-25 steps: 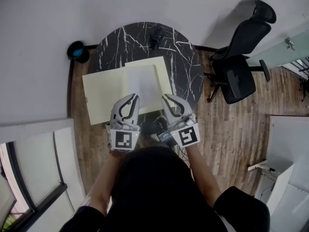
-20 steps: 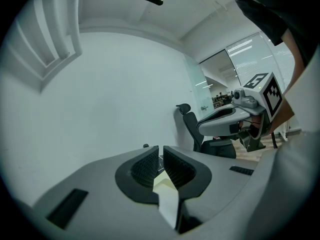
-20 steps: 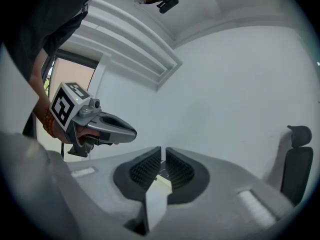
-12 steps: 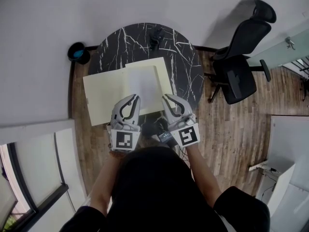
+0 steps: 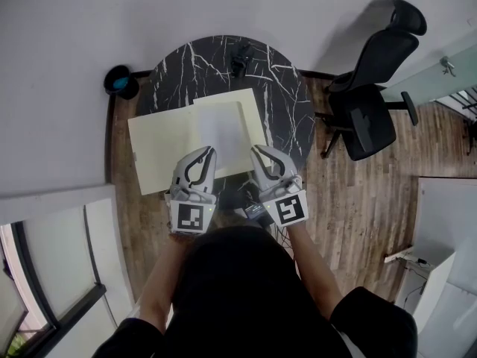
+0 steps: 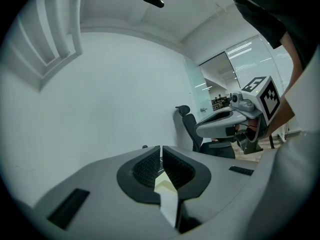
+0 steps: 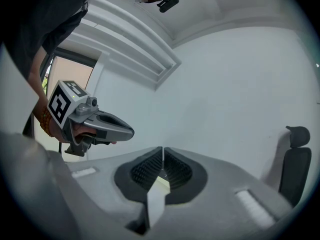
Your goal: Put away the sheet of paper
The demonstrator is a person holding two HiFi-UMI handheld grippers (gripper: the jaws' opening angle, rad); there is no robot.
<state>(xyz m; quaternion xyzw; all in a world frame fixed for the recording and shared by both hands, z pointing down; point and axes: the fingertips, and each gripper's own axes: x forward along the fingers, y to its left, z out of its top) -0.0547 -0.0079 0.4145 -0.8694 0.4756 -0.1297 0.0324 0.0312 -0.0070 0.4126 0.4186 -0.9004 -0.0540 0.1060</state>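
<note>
Pale yellow and lying open on the black marble bench (image 5: 216, 62), the folder (image 5: 160, 144) is carrying the sheet of paper (image 5: 222, 129) on its right half. The left hand-held gripper (image 5: 206, 152) is pinching a thin pale edge at the folder's near side, and its jaws have just been closing further onto it. The right hand-held gripper (image 5: 256, 151) is clamping the same kind of edge just beside it, jaws almost together. This is looking like the sheet's near edge, though the folder leaf may be caught with it. The step in hand is seemingly securing that two-point grip. The next move is probably calling for both hands travelling together and level, so the paper is not creasing or slipping out over the folder.
</note>
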